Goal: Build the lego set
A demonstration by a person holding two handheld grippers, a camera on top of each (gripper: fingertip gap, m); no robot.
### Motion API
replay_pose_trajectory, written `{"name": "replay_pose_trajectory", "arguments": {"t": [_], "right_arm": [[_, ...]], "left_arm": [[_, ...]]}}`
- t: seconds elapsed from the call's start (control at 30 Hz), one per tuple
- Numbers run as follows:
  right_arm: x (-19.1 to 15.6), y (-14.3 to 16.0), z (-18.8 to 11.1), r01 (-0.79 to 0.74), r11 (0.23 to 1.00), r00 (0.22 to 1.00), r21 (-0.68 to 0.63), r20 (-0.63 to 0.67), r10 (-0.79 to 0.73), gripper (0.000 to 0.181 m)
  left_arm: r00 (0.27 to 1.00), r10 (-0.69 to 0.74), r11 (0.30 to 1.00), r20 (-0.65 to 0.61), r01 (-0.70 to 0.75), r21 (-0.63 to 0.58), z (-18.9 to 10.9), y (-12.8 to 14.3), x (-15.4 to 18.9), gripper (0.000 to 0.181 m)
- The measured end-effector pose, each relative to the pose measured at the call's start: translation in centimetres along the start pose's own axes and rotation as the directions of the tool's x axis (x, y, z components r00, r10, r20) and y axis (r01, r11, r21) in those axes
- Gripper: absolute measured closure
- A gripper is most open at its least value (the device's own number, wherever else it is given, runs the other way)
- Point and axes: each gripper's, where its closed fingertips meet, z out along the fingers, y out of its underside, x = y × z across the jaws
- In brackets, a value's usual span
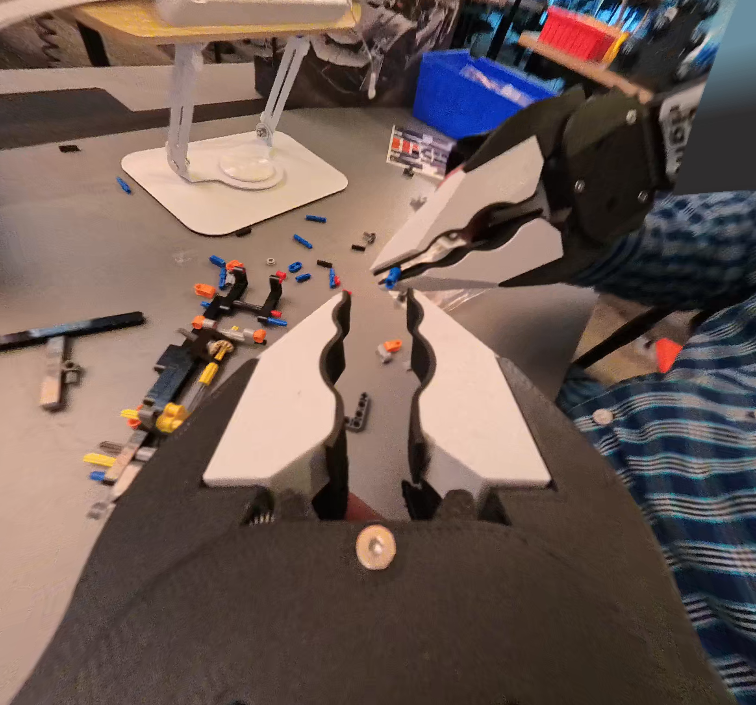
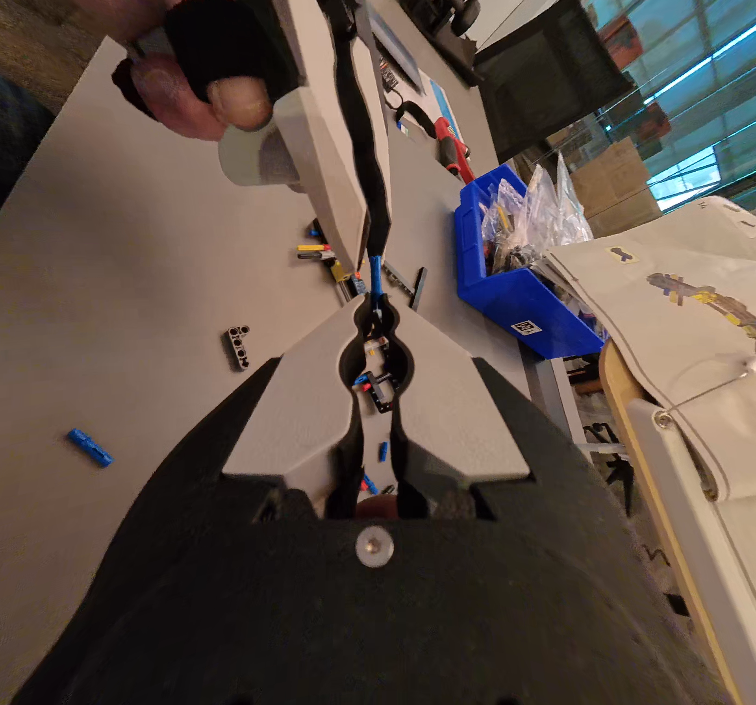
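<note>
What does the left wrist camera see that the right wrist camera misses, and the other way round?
Only the left wrist view shows the half-built lego assembly whole, the white stand base and a striped sleeve.

Only the right wrist view shows a hand on the left gripper, the bags of parts inside the bin, and a red-handled tool.

Both show the blue pin pinched in the right gripper, the blue bin and the grey table.

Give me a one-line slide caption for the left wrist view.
Open left gripper faces right gripper pinching a blue pin above the scattered lego parts.
</note>
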Motion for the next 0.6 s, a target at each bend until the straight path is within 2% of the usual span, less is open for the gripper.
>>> {"name": "replay_pose_trajectory", "arguments": {"t": [0.23,0.4,0.6], "right_arm": [[-0.19,-0.23,0.04,0.045,0.999,0.999,0.005,-0.027,-0.045,0.18],[-0.11,-0.23,0.2,0.051,0.999,0.998,0.003,-0.043,-0.05,0.18],[-0.44,0.08,0.56,0.03,1.0,0.999,0.001,-0.038,-0.03,0.18]], "left_arm": [[0.99,-0.12,0.991,-0.079,0.124,0.053,0.34,-0.52,0.62,0.162],[0.989,-0.124,0.99,-0.077,0.129,0.06,0.33,-0.63,0.6,0.176],[0.992,-0.114,0.992,-0.062,0.117,0.043,0.54,-0.24,0.56,0.179]]}}
